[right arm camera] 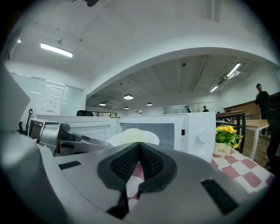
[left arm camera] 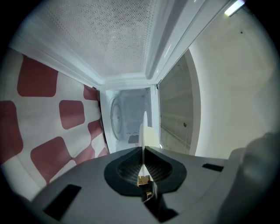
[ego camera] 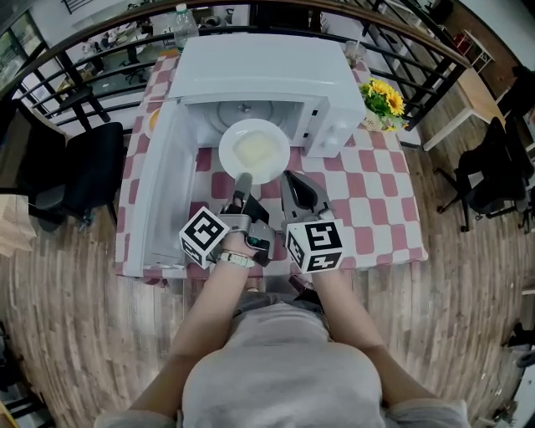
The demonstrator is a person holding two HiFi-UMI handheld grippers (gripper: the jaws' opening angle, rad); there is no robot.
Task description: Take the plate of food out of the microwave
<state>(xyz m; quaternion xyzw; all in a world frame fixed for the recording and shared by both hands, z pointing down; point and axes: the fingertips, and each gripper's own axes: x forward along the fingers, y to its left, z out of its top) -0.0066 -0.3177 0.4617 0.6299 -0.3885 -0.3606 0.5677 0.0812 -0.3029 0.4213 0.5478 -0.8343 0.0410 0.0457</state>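
A white plate [ego camera: 254,150] with pale food is held over the checked tablecloth just in front of the open microwave [ego camera: 267,67]. My left gripper [ego camera: 242,180] is shut on the plate's near rim. In the left gripper view the plate [left arm camera: 144,131] shows edge-on between the shut jaws, with the microwave's cavity and glass turntable [left arm camera: 116,118] behind it. My right gripper [ego camera: 292,180] lies just right of the plate, shut with nothing in it. In the right gripper view its jaw tips [right arm camera: 139,145] meet, and the plate [right arm camera: 131,136] and the left gripper [right arm camera: 57,135] lie beyond them.
The microwave door [ego camera: 159,184] stands swung open to the left. A pot of yellow flowers [ego camera: 383,99] sits at the microwave's right, and a bottle [ego camera: 184,21] behind it. The table [ego camera: 376,209] has a red and white checked cloth. A black chair [ego camera: 92,167] stands at the left.
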